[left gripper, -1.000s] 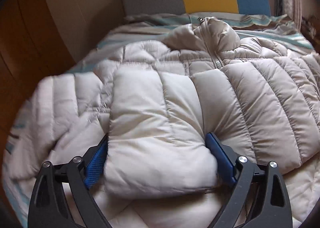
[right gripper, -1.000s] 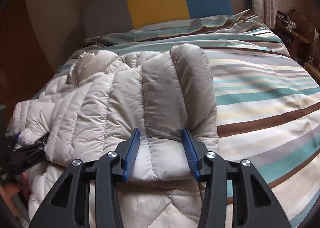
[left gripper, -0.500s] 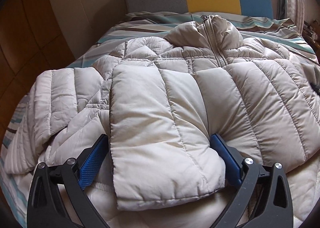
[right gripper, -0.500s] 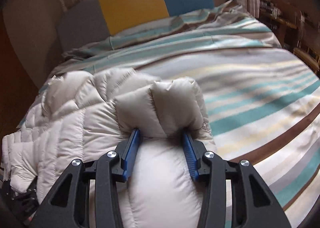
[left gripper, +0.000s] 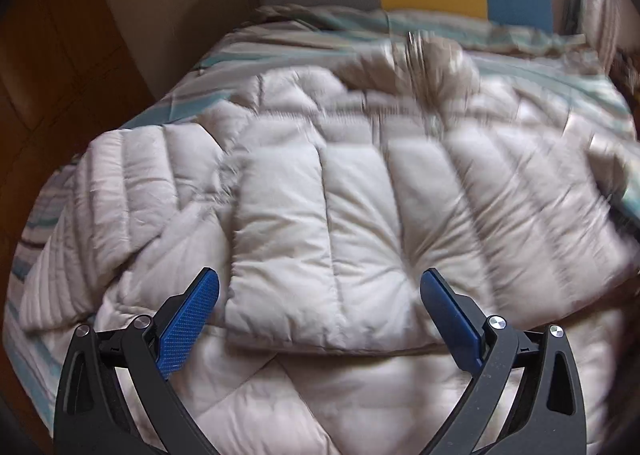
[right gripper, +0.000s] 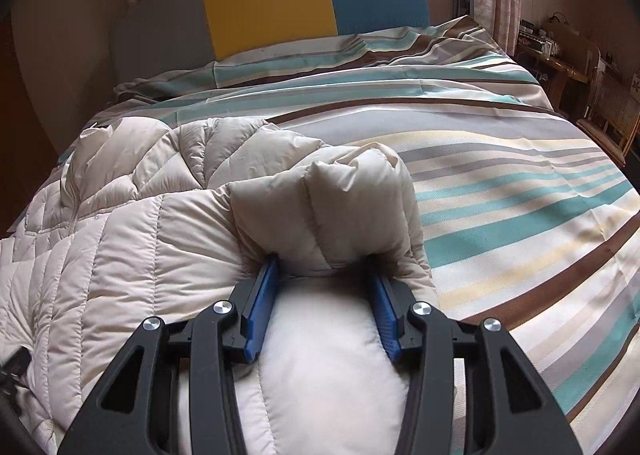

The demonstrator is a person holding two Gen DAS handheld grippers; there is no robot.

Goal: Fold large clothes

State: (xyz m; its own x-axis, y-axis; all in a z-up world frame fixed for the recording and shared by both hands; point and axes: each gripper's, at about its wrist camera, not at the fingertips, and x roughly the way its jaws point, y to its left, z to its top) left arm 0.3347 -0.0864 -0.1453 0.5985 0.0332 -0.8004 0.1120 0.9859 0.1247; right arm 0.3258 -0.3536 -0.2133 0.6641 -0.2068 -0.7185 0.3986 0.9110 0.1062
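Right wrist view: my right tongs (right gripper: 324, 295) are closed part-way on a thick bunch of the beige padded jacket (right gripper: 160, 255), a sleeve or side panel doubled over and puffing up just beyond the blue pads (right gripper: 262, 307). The pads press into it on both sides, so the grip looks firm. In my judgement the step in hand is carrying this bunch across the jacket body toward 9 o'clock to lay the fold. To do it well I should keep the grip unchanged, lift only enough to clear the quilting, and set the bunch down flat with its edge square to the body before letting go; the filling is springy and may rebound if released high.

Left wrist view, blurred: my left tongs (left gripper: 320, 287) stand wide apart and hold nothing. The folded sleeve panel (left gripper: 320, 255) lies between and just beyond the pads at 12 o'clock, not touched by either as far as I can tell. The collar (left gripper: 432, 59) sits further off at 1 o'clock.

The jacket lies on the bed's striped cover (right gripper: 500, 195), occupying the half from 9 to 12 o'clock of my right tongs; bare cover runs from 1 to 4 o'clock.
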